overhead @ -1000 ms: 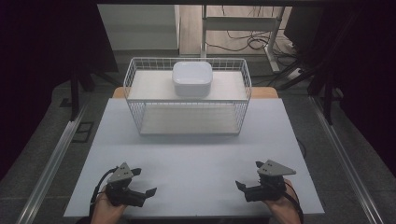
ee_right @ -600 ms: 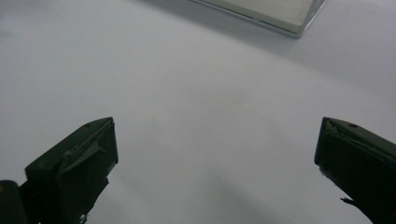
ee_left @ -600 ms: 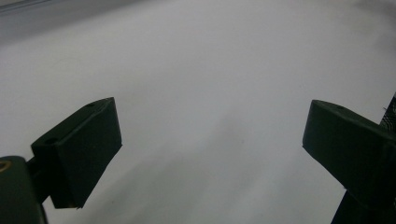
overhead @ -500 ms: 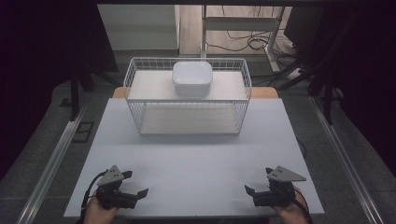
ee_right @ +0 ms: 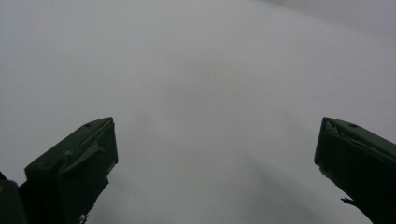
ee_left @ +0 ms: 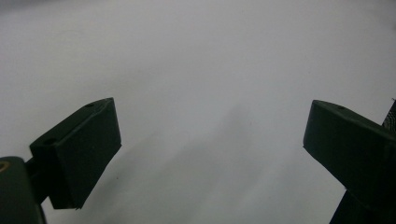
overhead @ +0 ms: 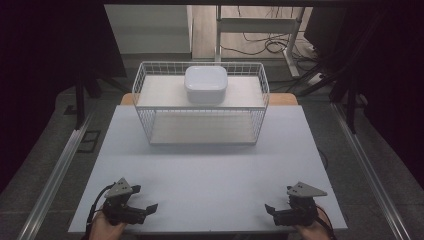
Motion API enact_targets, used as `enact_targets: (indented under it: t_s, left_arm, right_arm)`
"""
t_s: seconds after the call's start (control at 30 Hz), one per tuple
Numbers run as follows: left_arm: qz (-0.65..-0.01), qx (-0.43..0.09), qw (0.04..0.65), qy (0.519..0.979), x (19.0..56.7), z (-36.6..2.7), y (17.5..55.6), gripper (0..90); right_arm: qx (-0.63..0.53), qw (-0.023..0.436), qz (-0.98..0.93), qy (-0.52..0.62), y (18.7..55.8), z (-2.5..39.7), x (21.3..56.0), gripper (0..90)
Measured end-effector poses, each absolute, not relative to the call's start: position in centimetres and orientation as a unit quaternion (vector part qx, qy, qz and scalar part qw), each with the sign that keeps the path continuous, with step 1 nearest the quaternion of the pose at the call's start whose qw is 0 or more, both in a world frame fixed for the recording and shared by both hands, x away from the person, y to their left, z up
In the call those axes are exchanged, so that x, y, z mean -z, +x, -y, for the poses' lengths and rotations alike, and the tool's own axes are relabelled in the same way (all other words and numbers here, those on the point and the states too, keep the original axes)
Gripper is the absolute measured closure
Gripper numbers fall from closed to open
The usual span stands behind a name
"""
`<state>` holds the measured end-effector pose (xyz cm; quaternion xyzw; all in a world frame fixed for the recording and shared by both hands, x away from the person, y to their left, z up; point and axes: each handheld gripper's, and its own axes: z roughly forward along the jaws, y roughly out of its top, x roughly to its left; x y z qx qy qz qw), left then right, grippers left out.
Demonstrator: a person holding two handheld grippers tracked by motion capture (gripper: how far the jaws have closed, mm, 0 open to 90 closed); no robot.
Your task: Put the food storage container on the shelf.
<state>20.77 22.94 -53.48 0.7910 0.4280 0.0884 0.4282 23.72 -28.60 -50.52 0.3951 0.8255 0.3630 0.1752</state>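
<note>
Fingers (ee_left: 84, 154) of both grippers spread, empty, near table (overhead: 210, 165) edge, well apart from basket (overhead: 200, 107).

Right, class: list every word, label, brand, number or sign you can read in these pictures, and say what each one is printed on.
None can be read: the white container, the wire basket, the table, the left gripper and the right gripper carry no legible text in any view.

Both hands (overhead: 107, 227) are cut off by the high view's bottom edge.
</note>
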Motion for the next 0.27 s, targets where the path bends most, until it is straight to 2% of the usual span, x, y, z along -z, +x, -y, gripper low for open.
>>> enact_targets:
  t_s: [0.27]
  left_arm:
    - [-0.438, -0.085, 0.422, 0.789, 53.57, -22.88, 20.97, 3.7]
  right_arm:
    - [-0.367, 0.167, -0.82, 0.406, 23.87, 28.92, 50.57, 0.0]
